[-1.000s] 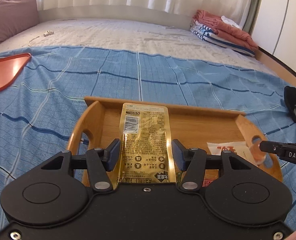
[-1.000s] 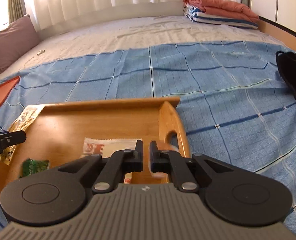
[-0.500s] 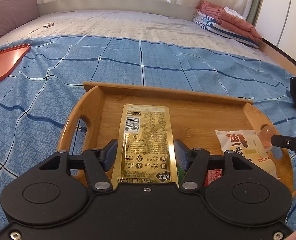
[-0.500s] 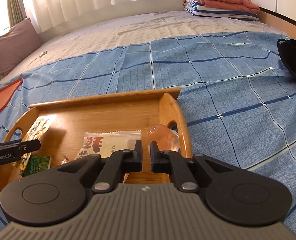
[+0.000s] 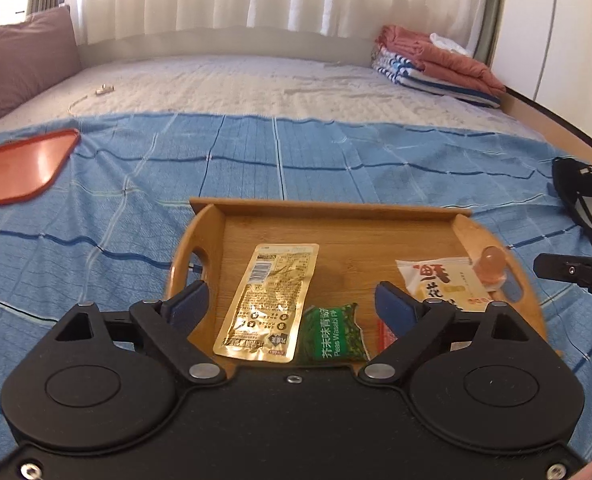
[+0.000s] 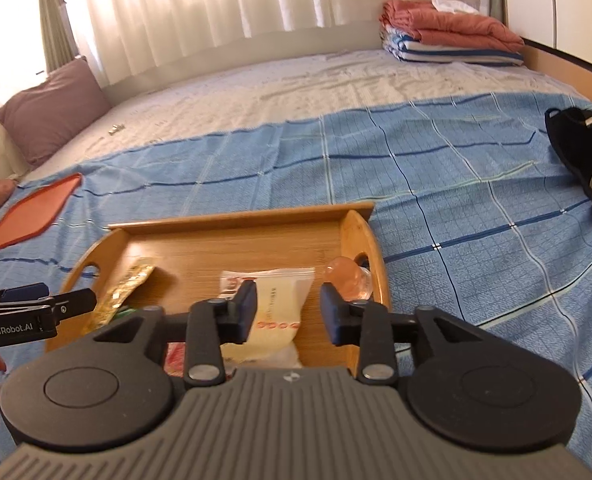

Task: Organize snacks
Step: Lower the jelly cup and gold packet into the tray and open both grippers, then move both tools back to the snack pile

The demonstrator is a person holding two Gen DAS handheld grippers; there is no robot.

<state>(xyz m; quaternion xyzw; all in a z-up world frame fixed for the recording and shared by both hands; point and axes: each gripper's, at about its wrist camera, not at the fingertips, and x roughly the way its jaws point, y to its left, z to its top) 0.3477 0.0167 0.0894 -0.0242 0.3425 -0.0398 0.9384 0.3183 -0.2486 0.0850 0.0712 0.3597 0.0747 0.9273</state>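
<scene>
A wooden tray [image 5: 336, 216] [image 6: 235, 220] with cut-out handles rests on the blue bedspread. In it lie a gold snack packet [image 5: 269, 300] [image 6: 125, 288], a green wasabi-peas packet [image 5: 332, 334], a white packet with red print [image 5: 442, 284] [image 6: 277, 308] and a pink jelly cup [image 5: 492, 266] [image 6: 346, 276] by the right handle. My left gripper [image 5: 291, 304] hovers above the gold packet, jaws opening wide, pads off it. Above the white packet my right gripper [image 6: 287, 306] is opening too, with nothing pinched.
A red tray [image 5: 19, 168] [image 6: 31, 214] lies on the bedspread to the left. A black bag [image 5: 584, 196] [image 6: 584, 152] sits at the right edge. Folded blankets [image 5: 436, 64] and a brown pillow [image 5: 19, 64] lie at the far side of the bed.
Both grippers opened and pulled back upward. The left let go of the gold packet, which now lies flat; the right released the pink jelly cup beside the right handle.
</scene>
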